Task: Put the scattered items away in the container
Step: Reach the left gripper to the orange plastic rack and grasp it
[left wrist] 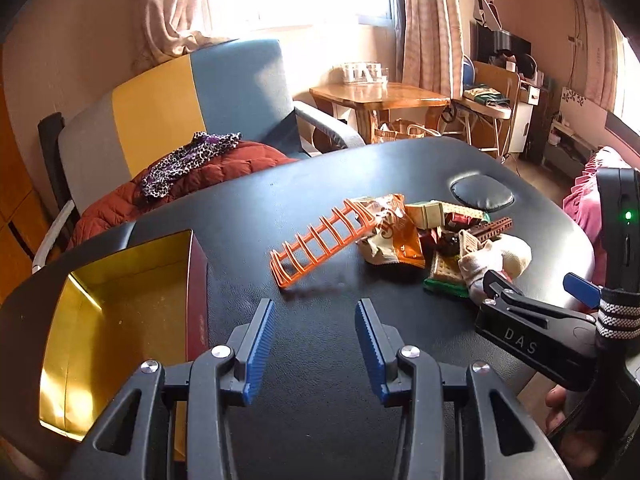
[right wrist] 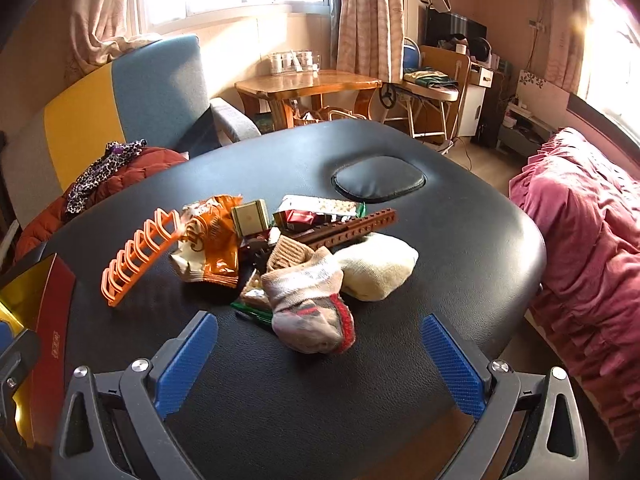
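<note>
A pile of scattered items lies on the black padded table [right wrist: 280, 400]: an orange plastic rack [left wrist: 320, 240] [right wrist: 138, 258], an orange snack bag [left wrist: 394, 236] [right wrist: 210, 246], small wrapped snacks [right wrist: 318, 212], a brown toy brick strip [right wrist: 352, 226], a grey sock with red trim [right wrist: 312, 308] and a cream sock [right wrist: 376, 266]. The container is a red box with a gold inside [left wrist: 116, 312], at the left; its red edge shows in the right wrist view [right wrist: 52, 320]. My left gripper [left wrist: 316, 312] is open and empty beside the box, short of the rack. My right gripper [right wrist: 318, 328] is open wide, just before the grey sock; it also shows in the left wrist view [left wrist: 496, 284].
A blue, yellow and grey armchair [left wrist: 192, 96] with a rust-red jacket [left wrist: 200, 180] stands behind the table at left. A pink ruffled bedcover [right wrist: 580, 240] lies at right. A wooden side table [right wrist: 308, 84] stands at the back. A round pad [right wrist: 378, 180] is set into the tabletop.
</note>
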Action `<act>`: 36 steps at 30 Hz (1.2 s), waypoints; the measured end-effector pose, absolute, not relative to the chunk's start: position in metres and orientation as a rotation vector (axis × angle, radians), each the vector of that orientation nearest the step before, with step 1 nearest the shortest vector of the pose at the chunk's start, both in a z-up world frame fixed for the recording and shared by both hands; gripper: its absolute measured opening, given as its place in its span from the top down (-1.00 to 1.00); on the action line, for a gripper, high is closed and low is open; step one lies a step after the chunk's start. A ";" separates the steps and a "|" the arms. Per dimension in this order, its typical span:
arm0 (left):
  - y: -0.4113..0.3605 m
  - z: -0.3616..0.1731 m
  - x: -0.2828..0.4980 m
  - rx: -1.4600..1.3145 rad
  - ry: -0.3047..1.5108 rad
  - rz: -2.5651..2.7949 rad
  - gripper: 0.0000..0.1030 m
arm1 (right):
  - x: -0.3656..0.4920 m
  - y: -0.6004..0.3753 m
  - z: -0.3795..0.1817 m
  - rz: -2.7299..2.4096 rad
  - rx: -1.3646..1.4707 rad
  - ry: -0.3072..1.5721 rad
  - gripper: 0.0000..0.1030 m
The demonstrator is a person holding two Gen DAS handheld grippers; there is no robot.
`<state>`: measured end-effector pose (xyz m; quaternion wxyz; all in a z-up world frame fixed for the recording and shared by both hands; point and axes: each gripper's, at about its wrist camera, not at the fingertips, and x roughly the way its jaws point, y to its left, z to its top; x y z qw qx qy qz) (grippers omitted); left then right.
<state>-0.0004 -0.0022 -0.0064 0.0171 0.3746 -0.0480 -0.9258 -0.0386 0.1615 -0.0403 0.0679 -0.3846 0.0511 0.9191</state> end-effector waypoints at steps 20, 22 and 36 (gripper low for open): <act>-0.014 -0.075 -0.009 1.512 -0.024 -2.879 0.19 | -0.028 0.210 -0.055 3.001 -1.425 0.580 -1.00; -0.016 -0.075 -0.013 1.515 -0.010 -2.878 0.19 | -0.036 0.209 -0.049 3.047 -1.428 0.663 -1.00; -0.035 -0.041 -0.090 1.427 0.174 -2.902 0.16 | -0.123 0.189 -0.065 3.084 -1.569 0.843 -1.00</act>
